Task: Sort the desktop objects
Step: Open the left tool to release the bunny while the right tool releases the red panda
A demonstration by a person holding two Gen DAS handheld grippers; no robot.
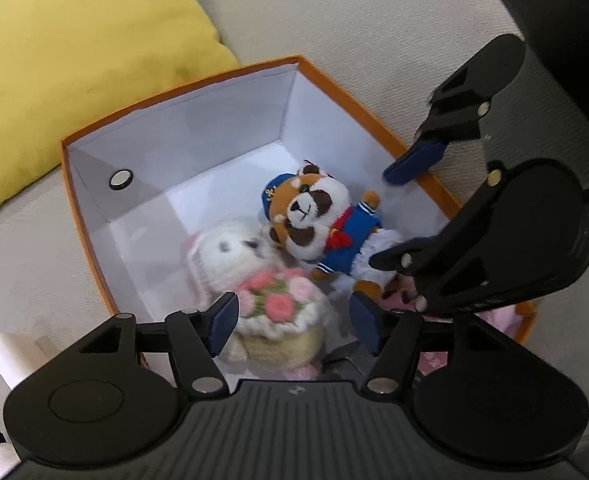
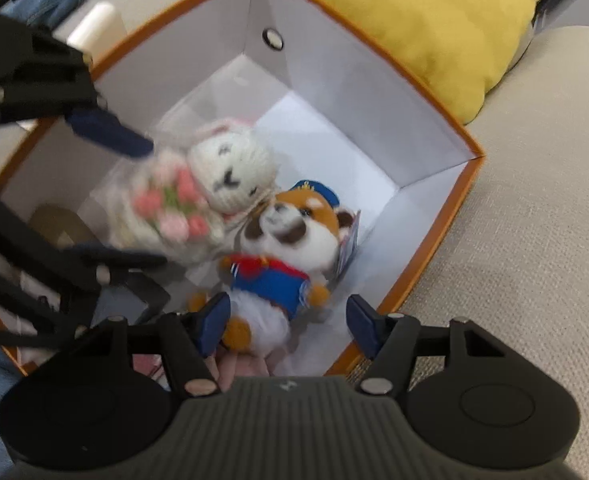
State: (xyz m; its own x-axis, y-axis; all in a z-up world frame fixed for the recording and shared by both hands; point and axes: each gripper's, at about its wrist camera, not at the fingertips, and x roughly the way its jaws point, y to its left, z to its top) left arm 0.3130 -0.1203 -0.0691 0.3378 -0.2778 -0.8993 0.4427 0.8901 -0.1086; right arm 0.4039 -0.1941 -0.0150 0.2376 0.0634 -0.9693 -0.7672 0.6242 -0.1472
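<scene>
On the beige sofa [image 1: 334,20], a yellow cushion [image 1: 86,48] lies at ten o'clock of the orange box [image 1: 358,108]. Inside lie a sailor raccoon plush [image 1: 322,224] and, at its eight o'clock, a white bouquet bunny [image 1: 262,280]. Left tool [image 1: 294,324] and right tool [image 2: 288,324] both gape apart, gripping nothing.

We see the box [image 1: 182,92] resting on the sofa [image 1: 334,12], with the cushion [image 1: 74,48] just behind it. Two plush toys lie in the box, touching: the bunny [image 1: 234,252] to the left and the raccoon [image 1: 318,220] to the right in the left wrist view. The left gripper [image 1: 292,320] sits over the bunny, one finger at each side. The right gripper [image 2: 288,320] sits over the raccoon's lower end. A roll [image 1: 12,354] lies on the sofa outside the box's near-left corner.
</scene>
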